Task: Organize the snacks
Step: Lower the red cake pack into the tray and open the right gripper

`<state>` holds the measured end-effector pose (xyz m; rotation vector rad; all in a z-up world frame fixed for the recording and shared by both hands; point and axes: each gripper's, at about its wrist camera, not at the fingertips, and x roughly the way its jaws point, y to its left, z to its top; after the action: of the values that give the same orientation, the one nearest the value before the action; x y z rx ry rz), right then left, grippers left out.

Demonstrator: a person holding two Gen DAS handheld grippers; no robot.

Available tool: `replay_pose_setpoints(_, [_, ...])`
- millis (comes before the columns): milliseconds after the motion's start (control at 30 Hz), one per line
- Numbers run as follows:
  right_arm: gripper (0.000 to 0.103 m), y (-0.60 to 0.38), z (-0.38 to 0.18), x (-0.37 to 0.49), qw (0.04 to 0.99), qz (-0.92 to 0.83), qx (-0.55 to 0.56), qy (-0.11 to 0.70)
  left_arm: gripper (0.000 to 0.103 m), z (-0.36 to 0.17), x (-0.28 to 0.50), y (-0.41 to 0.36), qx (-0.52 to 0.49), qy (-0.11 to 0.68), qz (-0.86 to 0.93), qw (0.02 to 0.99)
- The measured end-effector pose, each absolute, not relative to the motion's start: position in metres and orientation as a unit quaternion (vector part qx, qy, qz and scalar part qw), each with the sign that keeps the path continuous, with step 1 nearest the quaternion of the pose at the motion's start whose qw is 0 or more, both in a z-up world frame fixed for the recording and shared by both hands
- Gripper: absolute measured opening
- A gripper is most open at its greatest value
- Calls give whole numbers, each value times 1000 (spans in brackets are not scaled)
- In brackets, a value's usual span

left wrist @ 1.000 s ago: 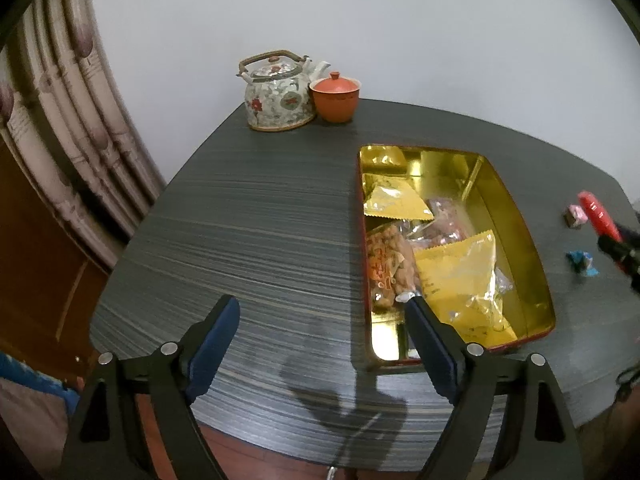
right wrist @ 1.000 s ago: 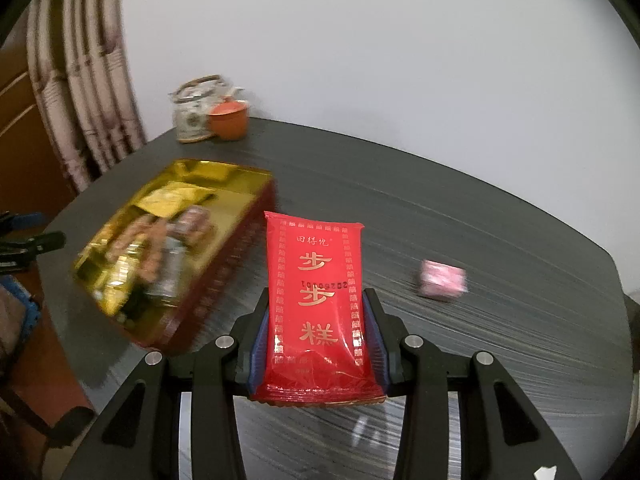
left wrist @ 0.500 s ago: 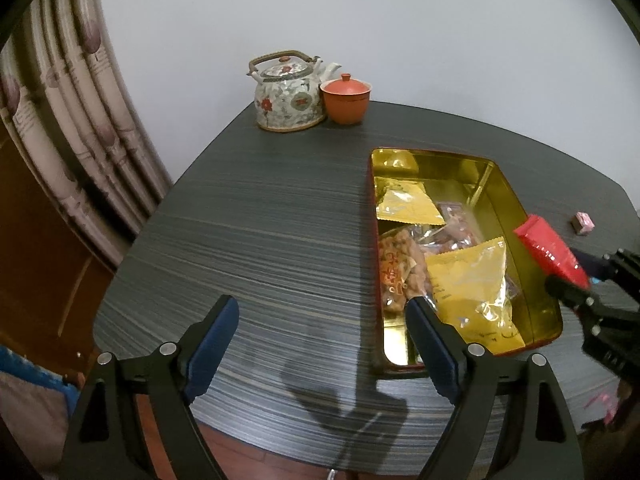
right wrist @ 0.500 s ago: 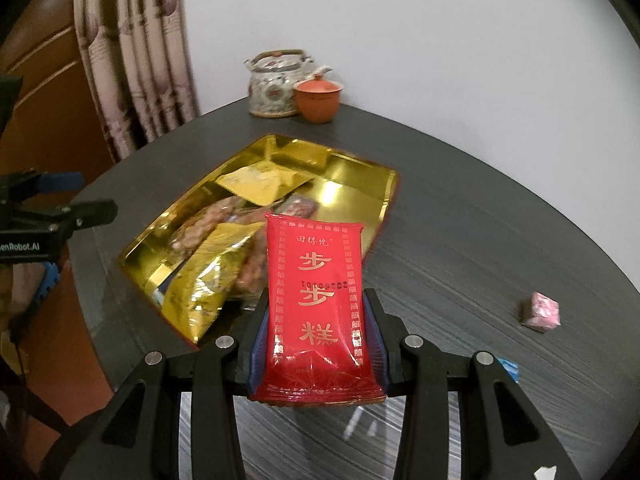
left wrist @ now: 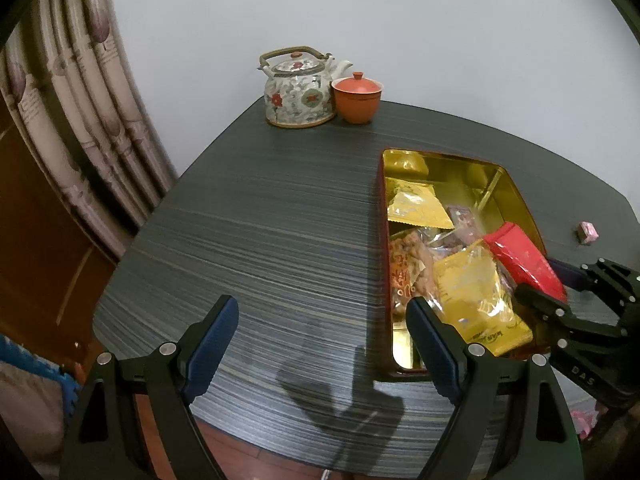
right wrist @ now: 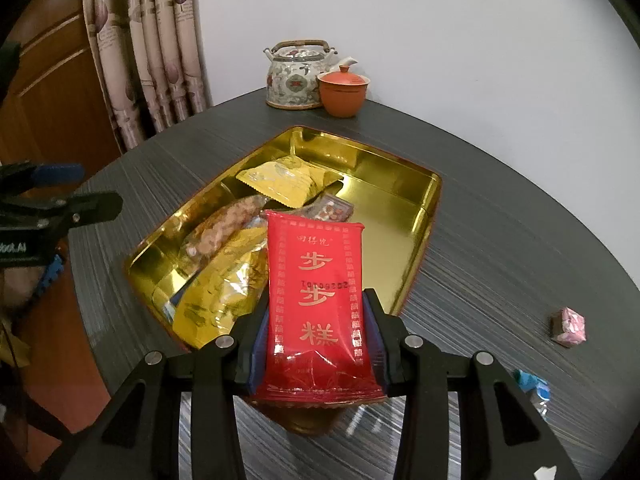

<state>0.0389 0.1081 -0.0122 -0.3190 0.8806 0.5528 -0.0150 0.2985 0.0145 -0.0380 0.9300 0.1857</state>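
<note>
Right gripper (right wrist: 316, 344): clamped on a red snack packet (right wrist: 316, 292), both pads pressing its long edges (gold characters run down its face); the packet hangs over the near part of the gold tin (right wrist: 416, 240).
Left gripper (left wrist: 320, 344): jaws wide apart with nothing between them, hovering over bare table (left wrist: 260, 240) just left of the tin.
Tin contents: a yellow packet (right wrist: 292, 182) toward the far end, a large gold bag (right wrist: 224, 292) nearest, a clear bag of what looks like nuts (right wrist: 224, 228) beside it.
Loose on table: a pink wrapped sweet (right wrist: 568, 326) well right of the tin; a blue wrapper (right wrist: 532, 384) nearer.
Far edge: patterned teapot (left wrist: 298, 88) touching an orange lidded cup (left wrist: 357, 96).
</note>
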Motion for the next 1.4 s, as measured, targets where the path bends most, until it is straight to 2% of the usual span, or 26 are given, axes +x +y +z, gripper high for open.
replay_pose_setpoints(767, [38,124,-14,47,856,275,-135,417,86,14,-14,300,-23,450,87,888])
replay_pose_setpoints(1133, [42,124,-14,37,854,280,-129,418,86,13,-14,300,-23,450,87,888])
replay_pose_setpoints(1367, [54,125,-10,33,858,284,-124,411,86,13,-14,299,-24,450,86,889])
replay_pose_setpoints(1400, [59,125,-8,32,858,286,-124,408,86,14,-14,299,-24,450,86,889])
